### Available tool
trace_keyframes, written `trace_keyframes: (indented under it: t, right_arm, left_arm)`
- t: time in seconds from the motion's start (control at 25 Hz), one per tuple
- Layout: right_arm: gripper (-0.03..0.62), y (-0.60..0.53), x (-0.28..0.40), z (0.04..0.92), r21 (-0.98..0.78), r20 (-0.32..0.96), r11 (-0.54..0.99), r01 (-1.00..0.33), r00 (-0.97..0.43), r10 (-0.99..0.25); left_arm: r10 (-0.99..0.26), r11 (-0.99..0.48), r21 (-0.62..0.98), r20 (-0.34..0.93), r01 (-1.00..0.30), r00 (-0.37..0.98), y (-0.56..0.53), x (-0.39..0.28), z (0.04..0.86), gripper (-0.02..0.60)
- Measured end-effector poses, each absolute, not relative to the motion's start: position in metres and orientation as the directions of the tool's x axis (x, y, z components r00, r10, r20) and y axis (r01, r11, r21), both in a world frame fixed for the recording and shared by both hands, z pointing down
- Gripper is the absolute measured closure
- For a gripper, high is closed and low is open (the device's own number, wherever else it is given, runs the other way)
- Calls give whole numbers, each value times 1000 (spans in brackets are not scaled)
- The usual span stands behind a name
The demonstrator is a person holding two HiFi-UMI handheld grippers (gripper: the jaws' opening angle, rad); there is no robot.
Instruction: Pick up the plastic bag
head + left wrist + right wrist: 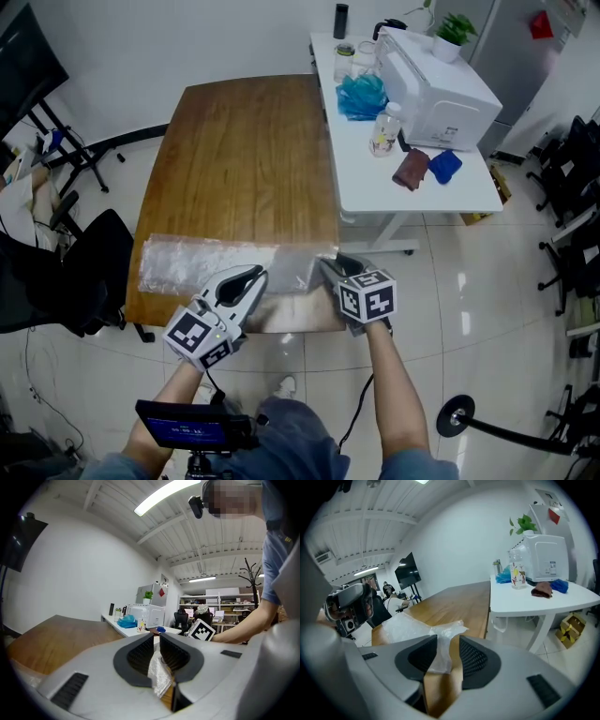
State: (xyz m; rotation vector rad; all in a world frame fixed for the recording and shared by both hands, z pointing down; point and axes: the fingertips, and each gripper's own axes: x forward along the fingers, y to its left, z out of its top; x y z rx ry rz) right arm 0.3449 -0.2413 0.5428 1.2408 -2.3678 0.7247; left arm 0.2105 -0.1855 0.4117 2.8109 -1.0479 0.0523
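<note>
A clear plastic bag point(202, 262) lies flat along the near edge of the wooden table point(244, 150). My left gripper point(251, 277) sits at the bag's near edge, left of centre. In the left gripper view a crumpled fold of the bag point(159, 677) is pinched between the narrow jaws of that gripper point(156, 643). My right gripper point(328, 266) is at the bag's right end, by the table's near right corner. Its jaws point(448, 645) stand apart; a raised corner of the bag point(439, 644) hangs between them, leaning on the left pad point(423, 653) and free of the right one.
A white table point(366, 187) adjoins the wooden one on the right, carrying a white appliance point(436, 84), a blue bag point(361, 96), a bottle point(382, 133) and two cloths. A black chair point(84, 272) stands left; a round stand base point(457, 414) rests on the floor.
</note>
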Motion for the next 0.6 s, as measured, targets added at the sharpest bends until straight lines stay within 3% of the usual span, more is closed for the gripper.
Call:
trace_keyframes:
  t: [0.08,0.6]
  right_arm:
    - [397,-244,347,544,-247,542,470,-847,-523,-658]
    - [396,-246,346,521,-224,484,463,-857,-511,-710]
  left_arm:
    - [-647,-749,120,84,-652,758,-186,211,413,537]
    - [-645,-750,119,87,-650,759,-188,212,415,537]
